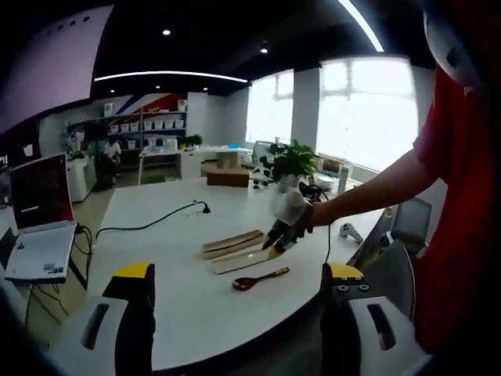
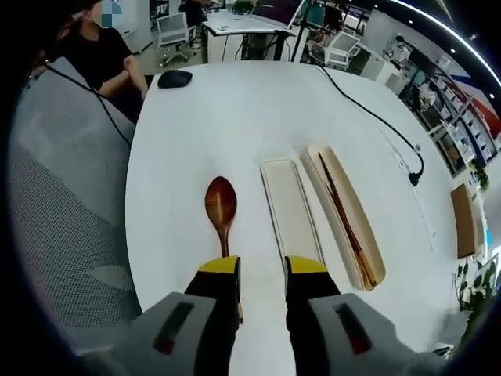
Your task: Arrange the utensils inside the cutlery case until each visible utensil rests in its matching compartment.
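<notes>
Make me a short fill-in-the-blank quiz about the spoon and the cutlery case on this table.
The wooden spoon lies on the ____ table.
The chopsticks rest in the case half farther from the ____.
The case half beside the spoon is ____.

Missing words: white; spoon; empty

Left tongs [image 1: 239,286] gape; right tongs [image 2: 262,270] nearly closed.
</notes>
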{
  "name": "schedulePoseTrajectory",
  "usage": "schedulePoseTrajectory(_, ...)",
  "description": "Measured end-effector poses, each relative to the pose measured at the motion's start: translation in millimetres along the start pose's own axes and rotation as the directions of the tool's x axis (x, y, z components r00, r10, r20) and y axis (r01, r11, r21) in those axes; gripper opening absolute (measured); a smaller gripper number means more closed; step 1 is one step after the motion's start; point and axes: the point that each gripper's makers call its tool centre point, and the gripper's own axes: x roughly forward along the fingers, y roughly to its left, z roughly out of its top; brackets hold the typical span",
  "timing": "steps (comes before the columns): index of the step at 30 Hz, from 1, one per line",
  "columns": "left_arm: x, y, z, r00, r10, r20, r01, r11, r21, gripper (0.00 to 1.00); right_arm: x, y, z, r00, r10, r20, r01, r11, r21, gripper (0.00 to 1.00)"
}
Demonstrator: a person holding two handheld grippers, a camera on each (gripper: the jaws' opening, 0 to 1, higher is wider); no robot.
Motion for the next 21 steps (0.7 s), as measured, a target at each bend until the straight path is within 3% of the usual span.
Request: schedulePoseTrajectory(21,1,3.5,-6.5,1.000,0.012,-0.020,-0.012,1.000,-0.005,0.89,23,22,-2.7,0.998,0.063,-0.031,-0.063,0.998,-0.016,0.17)
